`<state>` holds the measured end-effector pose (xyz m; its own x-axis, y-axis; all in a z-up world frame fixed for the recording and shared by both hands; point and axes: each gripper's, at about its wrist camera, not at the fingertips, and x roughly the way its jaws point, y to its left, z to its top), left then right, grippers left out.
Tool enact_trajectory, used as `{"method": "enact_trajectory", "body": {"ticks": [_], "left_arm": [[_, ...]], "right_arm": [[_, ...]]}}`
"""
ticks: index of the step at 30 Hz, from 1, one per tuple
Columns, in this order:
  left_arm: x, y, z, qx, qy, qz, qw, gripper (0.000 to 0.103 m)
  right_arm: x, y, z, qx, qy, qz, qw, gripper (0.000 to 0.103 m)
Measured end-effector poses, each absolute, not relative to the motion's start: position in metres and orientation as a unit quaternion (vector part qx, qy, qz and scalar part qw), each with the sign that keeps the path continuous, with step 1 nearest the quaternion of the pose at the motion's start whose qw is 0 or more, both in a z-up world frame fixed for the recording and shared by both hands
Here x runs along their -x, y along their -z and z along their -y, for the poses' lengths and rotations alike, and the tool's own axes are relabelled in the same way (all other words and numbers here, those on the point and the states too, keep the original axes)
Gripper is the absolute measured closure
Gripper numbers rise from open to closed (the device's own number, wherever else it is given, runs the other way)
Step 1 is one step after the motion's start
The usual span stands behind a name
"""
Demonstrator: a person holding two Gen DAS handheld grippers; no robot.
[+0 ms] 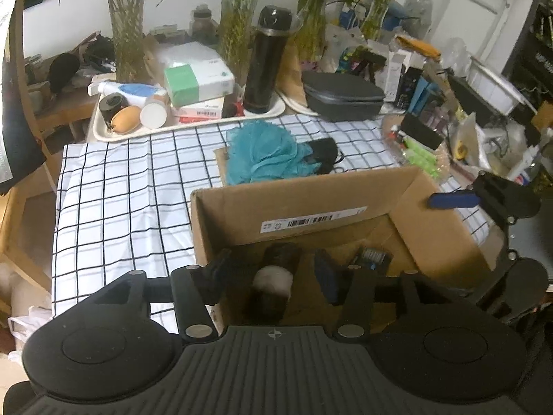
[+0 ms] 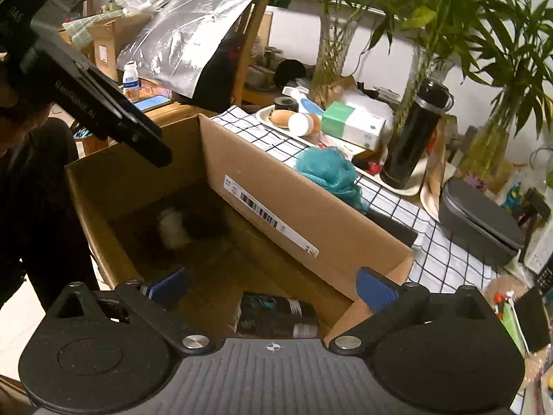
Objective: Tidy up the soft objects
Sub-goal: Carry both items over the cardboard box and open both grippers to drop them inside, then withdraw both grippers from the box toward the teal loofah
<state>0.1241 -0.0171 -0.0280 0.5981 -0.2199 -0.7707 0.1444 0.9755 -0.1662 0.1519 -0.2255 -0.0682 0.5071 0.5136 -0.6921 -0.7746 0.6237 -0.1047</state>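
Note:
An open cardboard box (image 1: 311, 193) stands on the checked cloth. On its floor lies a dark and white fluffy thing (image 1: 273, 276), also seen in the right wrist view (image 2: 176, 224). My left gripper (image 1: 273, 269) hangs open above it, pads apart from it. A dark pouch with teal print (image 2: 273, 314) lies in the box's near corner, under my right gripper (image 2: 271, 287), which stands wide open and empty. Behind the box on the cloth lie a teal mesh sponge (image 1: 262, 152) (image 2: 331, 169) and a black cloth piece (image 1: 321, 155).
A white tray (image 1: 103, 131) at the back holds tissue packs, a bottle and small jars. A tall black flask (image 1: 262, 58), a grey zip case (image 1: 342, 97) and glass vases of bamboo (image 1: 126, 34) stand behind. Clutter fills the right side.

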Motion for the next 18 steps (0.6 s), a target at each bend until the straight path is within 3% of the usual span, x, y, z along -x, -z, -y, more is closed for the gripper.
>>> {"method": "enact_trajectory", "body": {"ticks": [2, 18], "left_arm": [[-0.121, 0.024, 0.017, 0.040, 0.101, -0.422, 0.900, 0.046], [-0.122, 0.014, 0.010, 0.044, 0.087, -0.384, 0.918, 0.046]], "right_arm": [[-0.152, 0.068, 0.226, 0.207, -0.379, -0.316, 0.845, 0.000], [-0.175, 0.055, 0.251, 0.118, -0.307, -0.317, 0.890, 0.000]]}}
